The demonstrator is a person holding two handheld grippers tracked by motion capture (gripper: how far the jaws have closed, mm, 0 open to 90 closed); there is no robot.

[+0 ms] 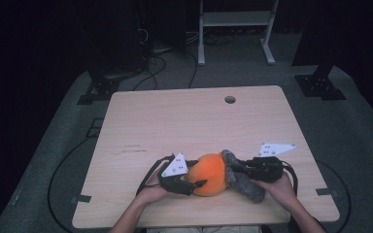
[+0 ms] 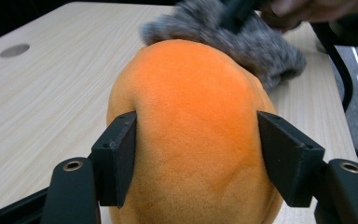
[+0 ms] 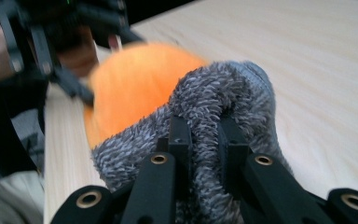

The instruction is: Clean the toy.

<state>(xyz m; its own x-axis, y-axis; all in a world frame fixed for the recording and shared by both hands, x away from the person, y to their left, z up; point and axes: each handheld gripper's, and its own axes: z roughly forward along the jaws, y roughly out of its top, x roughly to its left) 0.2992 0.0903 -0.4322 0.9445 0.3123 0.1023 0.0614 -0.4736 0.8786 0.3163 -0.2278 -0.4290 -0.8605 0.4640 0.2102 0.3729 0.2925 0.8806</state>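
Note:
An orange plush toy [image 1: 212, 172] lies near the table's front edge, with a grey fuzzy piece [image 1: 245, 187] joined to its right side. My left gripper [image 1: 199, 182] comes in from the left. In the left gripper view its jaws press into both flanks of the orange plush [image 2: 191, 116], and the left gripper [image 2: 196, 158] is shut on it. My right gripper [image 1: 233, 167] reaches in from the right. The right gripper [image 3: 204, 135] is shut on a fold of the grey fuzzy piece [image 3: 223, 93], with the orange plush [image 3: 135, 79] blurred behind it.
The wooden table [image 1: 189, 121] has a round cable hole [image 1: 230, 99] near its far edge. Beyond the table, a white frame stand [image 1: 235, 19] and dark equipment bases sit on the grey floor. Cables [image 1: 63, 165] loop on the floor to the left.

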